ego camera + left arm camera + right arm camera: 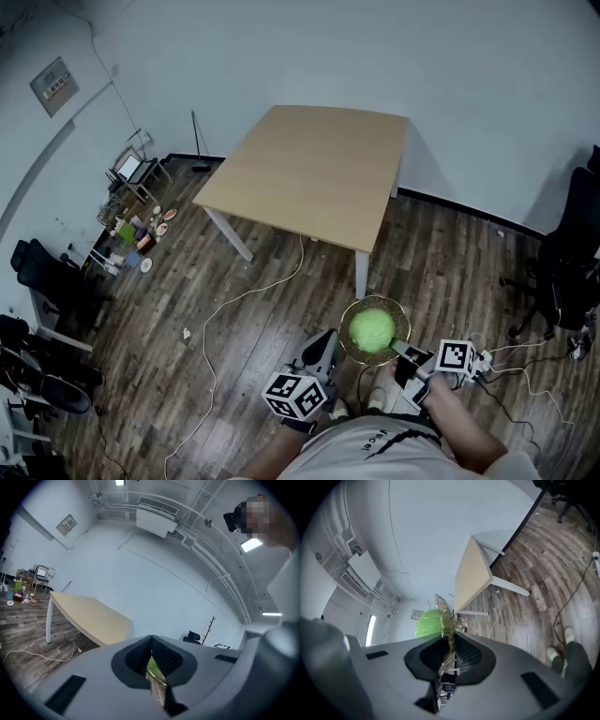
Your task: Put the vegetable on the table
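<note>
Head view shows the left tongs (pixel 330 343) and right tongs (pixel 399 350) each clamped tight on opposite rims of a wire bowl (pixel 346 327) carrying the green cabbage (pixel 372 330) between them, the worktop (pixel 319 173) well ahead, so carrying and set-down seem not yet done.

my right claw (pixel 449 644) pinched on a bowl's rim
the jaws close on the thin edge of the bowl (pixel 442 605), which shows edge-on, with the green vegetable (pixel 427 624) at its left. beyond it the pale bench (pixel 471 573) stands on the wood floor (pixel 543 588), a cable (pixel 574 592) trailing across it.
</note>
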`<state>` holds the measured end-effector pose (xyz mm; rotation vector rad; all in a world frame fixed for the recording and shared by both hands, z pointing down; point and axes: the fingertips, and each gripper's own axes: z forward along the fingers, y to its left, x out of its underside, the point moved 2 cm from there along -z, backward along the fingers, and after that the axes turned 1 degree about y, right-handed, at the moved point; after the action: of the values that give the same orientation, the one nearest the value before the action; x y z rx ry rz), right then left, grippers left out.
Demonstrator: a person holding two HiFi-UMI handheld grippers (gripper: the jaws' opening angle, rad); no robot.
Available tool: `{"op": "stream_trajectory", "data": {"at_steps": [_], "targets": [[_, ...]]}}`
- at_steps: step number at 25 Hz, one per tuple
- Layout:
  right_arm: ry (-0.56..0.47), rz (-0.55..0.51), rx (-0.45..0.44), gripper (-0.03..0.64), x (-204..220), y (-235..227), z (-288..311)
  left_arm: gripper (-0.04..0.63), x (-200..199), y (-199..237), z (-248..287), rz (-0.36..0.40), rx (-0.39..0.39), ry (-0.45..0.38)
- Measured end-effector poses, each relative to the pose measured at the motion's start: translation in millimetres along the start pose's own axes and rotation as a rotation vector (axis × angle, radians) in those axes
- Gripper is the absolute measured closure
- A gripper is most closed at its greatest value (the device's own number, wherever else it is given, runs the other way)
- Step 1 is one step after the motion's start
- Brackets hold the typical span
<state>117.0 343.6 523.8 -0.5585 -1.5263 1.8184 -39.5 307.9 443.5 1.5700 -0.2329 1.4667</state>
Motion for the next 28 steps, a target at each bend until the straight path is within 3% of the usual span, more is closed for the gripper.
{"op": "stream_trajectory", "data": {"at_steps": [20, 28], "targets": [[0.090, -0.039, -0.015, 0.570, -31, -16, -24, 0.583, 18, -30, 22, -0.012, -0.086, -0.027], [0.113, -0.029, -0.023, 0.569, -37, -18, -15, 0.583, 19, -23, 27, -0.010, -0.114, -0.019]]}}
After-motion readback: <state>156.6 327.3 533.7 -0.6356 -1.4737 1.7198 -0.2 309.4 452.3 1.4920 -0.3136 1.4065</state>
